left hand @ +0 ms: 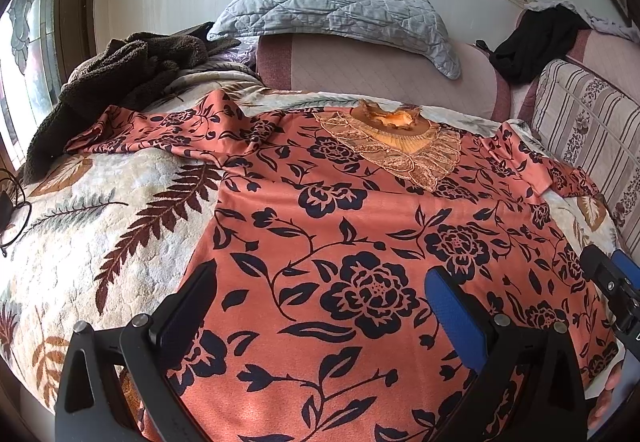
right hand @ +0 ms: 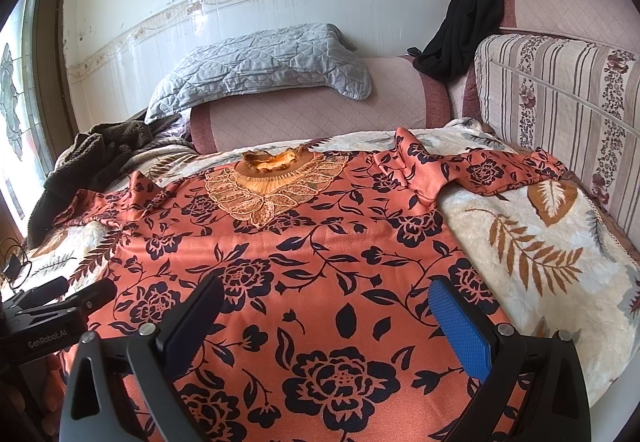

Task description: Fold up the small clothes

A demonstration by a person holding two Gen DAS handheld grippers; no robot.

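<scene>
An orange top with black flowers (left hand: 360, 226) lies spread flat on the bed, its lace collar (left hand: 396, 141) at the far end and a sleeve out to each side. It also shows in the right wrist view (right hand: 304, 262), collar (right hand: 272, 181) away from me. My left gripper (left hand: 320, 282) is open and empty above the top's lower left part. My right gripper (right hand: 326, 294) is open and empty above its lower right part. The right gripper's tip (left hand: 608, 278) shows at the right edge of the left wrist view; the left gripper (right hand: 60, 310) shows at the left edge of the right wrist view.
The top rests on a cream blanket with leaf print (left hand: 100, 234). A brown fleece garment (left hand: 112, 81) lies at the far left. A grey quilted pillow (right hand: 256, 65) and pink bolsters sit at the head. A black garment (right hand: 460, 33) hangs over striped cushions (right hand: 560, 101) at the right.
</scene>
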